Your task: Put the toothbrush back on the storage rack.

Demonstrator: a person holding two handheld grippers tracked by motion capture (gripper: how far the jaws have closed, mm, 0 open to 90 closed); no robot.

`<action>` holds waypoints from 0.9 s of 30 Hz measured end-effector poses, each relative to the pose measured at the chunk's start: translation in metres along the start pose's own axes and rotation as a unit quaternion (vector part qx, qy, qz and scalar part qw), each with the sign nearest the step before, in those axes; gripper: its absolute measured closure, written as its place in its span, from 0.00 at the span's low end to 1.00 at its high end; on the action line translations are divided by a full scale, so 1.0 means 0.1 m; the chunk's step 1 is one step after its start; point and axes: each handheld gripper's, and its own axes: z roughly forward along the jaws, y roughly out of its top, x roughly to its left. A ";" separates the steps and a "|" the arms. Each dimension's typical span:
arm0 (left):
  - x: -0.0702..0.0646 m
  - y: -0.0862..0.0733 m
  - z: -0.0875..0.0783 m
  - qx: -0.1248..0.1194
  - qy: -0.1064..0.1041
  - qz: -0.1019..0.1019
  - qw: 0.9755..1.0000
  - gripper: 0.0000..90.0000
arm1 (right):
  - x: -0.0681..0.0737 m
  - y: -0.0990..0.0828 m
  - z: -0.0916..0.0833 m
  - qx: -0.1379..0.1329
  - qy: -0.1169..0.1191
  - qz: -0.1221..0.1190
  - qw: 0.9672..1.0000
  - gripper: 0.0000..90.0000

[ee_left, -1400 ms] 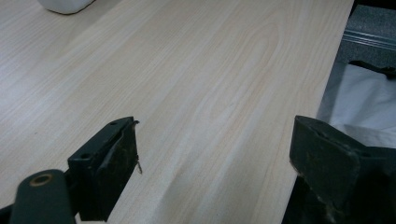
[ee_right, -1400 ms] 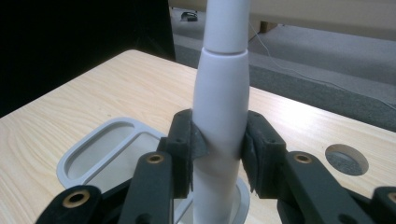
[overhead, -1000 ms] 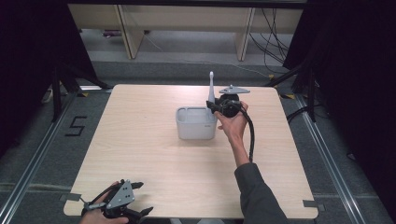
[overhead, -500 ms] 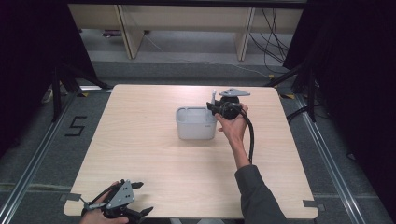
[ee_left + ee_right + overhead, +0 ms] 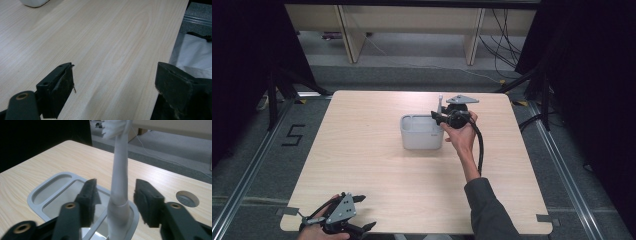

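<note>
pale wood table (image 5: 377, 165) in the high view carries a grey holder (image 5: 422, 132) near its middle; the right gripper (image 5: 438, 117) hangs over its right rim, the left gripper (image 5: 362, 212) sits at the near left edge. left gripper view: jaws spread wide over bare wood. right gripper view: jaws apart, flanking but not touching a white toothbrush (image 5: 120, 180) standing upright in the holder (image 5: 40, 195).

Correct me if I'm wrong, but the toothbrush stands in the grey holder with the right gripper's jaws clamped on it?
Not quite: the toothbrush does stand in the grey holder, but the right gripper has its jaws apart on either side of it, not clamped, as the right gripper view shows.
</note>
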 end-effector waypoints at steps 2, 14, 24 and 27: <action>0.02 0.00 -0.02 0.015 0.001 0.016 1.000 0.16 | 0.00 0.00 -0.01 0.001 -0.004 0.000 1.000 0.54; 0.03 0.01 -0.03 0.017 0.000 0.015 1.000 0.16 | 0.00 0.03 -0.18 -0.014 -0.002 0.018 1.000 0.43; 0.03 0.01 -0.02 0.015 -0.001 0.014 1.000 0.16 | 0.01 0.04 -0.27 -0.018 0.001 0.010 1.000 0.40; 0.03 0.01 -0.02 0.015 -0.002 0.015 1.000 0.16 | 0.02 0.03 -0.28 -0.013 -0.001 0.019 1.000 0.39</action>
